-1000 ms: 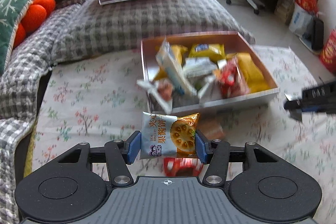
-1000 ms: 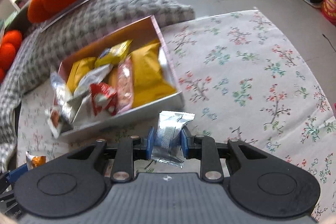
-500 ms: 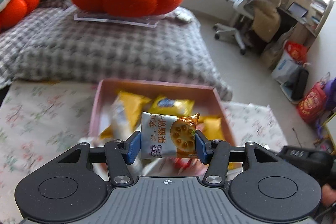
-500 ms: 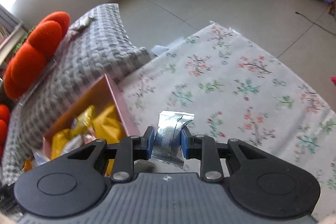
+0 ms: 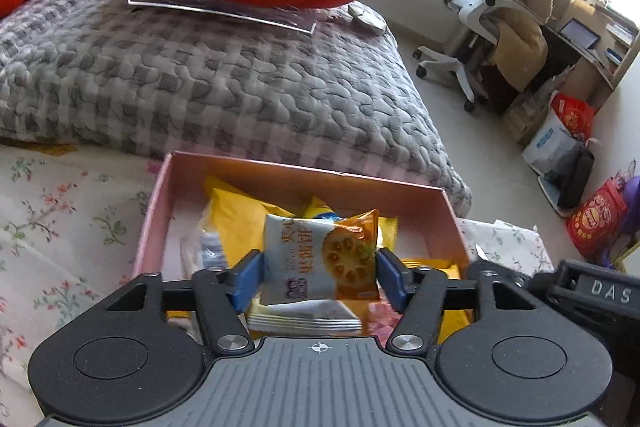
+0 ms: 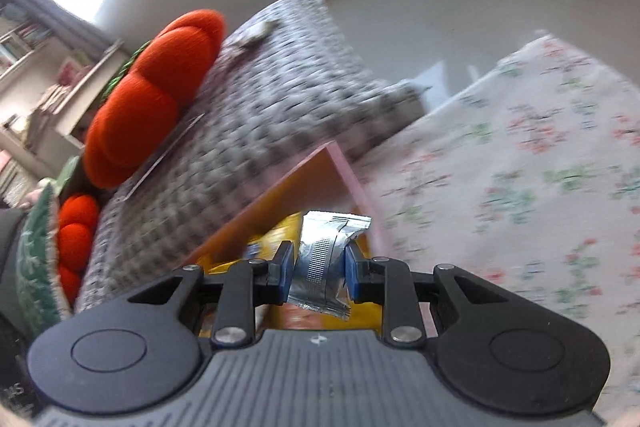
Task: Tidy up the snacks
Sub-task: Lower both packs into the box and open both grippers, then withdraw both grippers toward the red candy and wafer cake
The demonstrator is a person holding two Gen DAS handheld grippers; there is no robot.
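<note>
Left wrist view: the left gripper [image 5: 319,277] hangs over the pink box [image 5: 308,179], fingers spreading, biscuit packet [image 5: 320,259] loose between them. At three o'clock, the right gripper [image 6: 316,269] pinches a silver packet [image 6: 322,259] above the box's corner.

My biscuit packet [image 5: 320,259], white with an orange end showing a round biscuit, hangs upright over the pink box [image 5: 304,175]. The box sits on the flowered bedspread, holding yellow packets [image 5: 236,223] and others heaped together. My crumpled silver packet [image 6: 326,259] stands upright above the box's right corner.
</note>
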